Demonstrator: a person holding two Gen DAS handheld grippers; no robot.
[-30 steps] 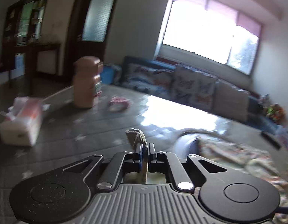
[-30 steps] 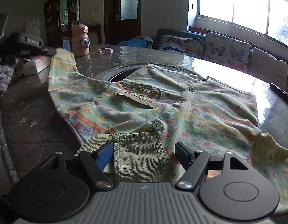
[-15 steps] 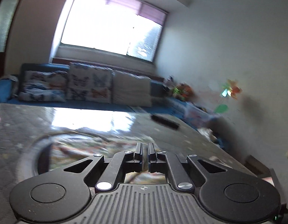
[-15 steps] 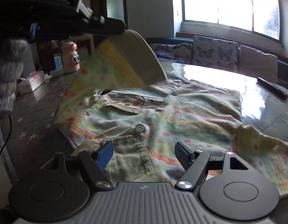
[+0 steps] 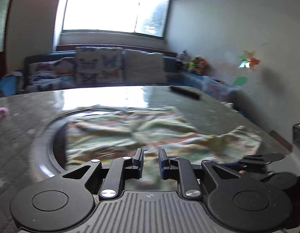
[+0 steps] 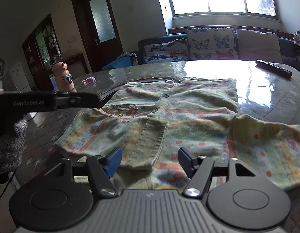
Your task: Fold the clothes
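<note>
Sleeve let go, shirt flat on the table.
Left gripper, earlier clamped on the sleeve, has just opened slightly and is empty; right gripper, jaws apart, has narrowed over the collar, not gripping.

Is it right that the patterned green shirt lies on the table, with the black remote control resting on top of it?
Not quite. The patterned green shirt does lie on the table, but the black remote control is not on it: it rests on the bare tabletop, apart from the shirt, near the far edge. The right wrist view shows this.
</note>
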